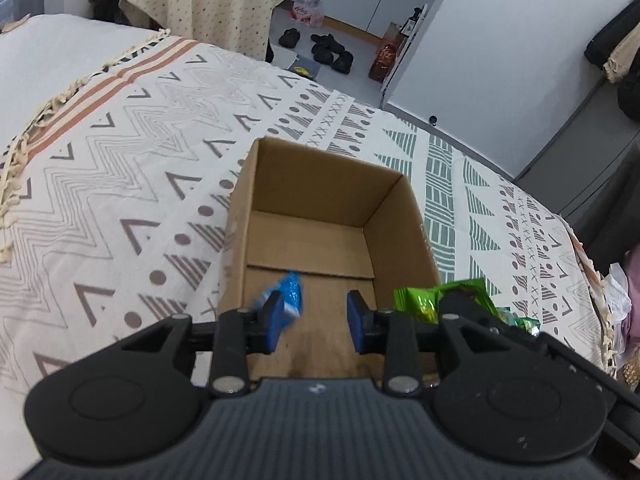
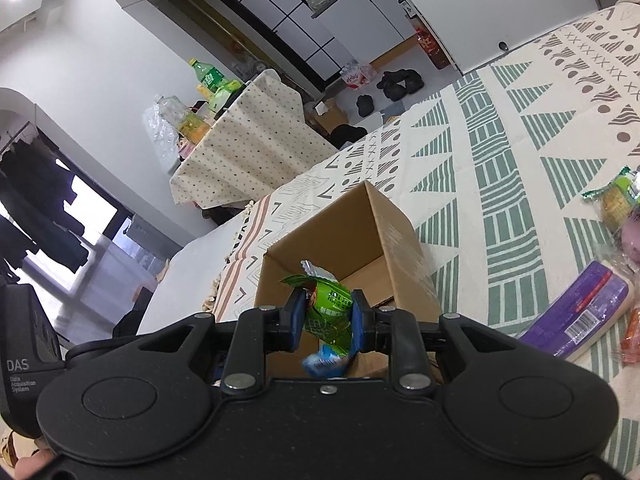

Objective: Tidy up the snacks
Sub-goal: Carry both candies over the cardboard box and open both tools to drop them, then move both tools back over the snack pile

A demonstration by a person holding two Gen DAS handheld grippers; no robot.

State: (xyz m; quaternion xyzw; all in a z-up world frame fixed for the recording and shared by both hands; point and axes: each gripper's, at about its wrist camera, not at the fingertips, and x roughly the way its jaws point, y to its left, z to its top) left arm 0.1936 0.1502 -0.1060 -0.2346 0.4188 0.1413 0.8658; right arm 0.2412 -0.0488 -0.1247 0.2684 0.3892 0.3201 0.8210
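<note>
Already over the cardboard box [image 1: 320, 216], the left tongs [image 1: 316, 320] stand parted, a blue snack packet [image 1: 291, 294] lying against the left pad only, blurred and evidently loose above the box floor. Just beside them, the right tongs [image 2: 326, 316] are clamped on a green snack packet [image 2: 328, 312] above the box's near wall, with the blue packet visible just below it.

The risk from here, by these views: the green packet hangs close to the box's near edge, so letting go too soon could drop it on the rim or outside onto the bedspread [image 1: 120, 160]. The two tools also crowd the same small opening and could knock each other or tip the light box.

Both tools are angled downward into the box, the left more steeply, the right tilted sideways in its view.

Farther right on the bedspread, a purple packet [image 2: 580, 312] and other wrapped snacks [image 2: 616, 196] wait. Beyond the bed, shoes [image 1: 328, 50] lie on the floor.
</note>
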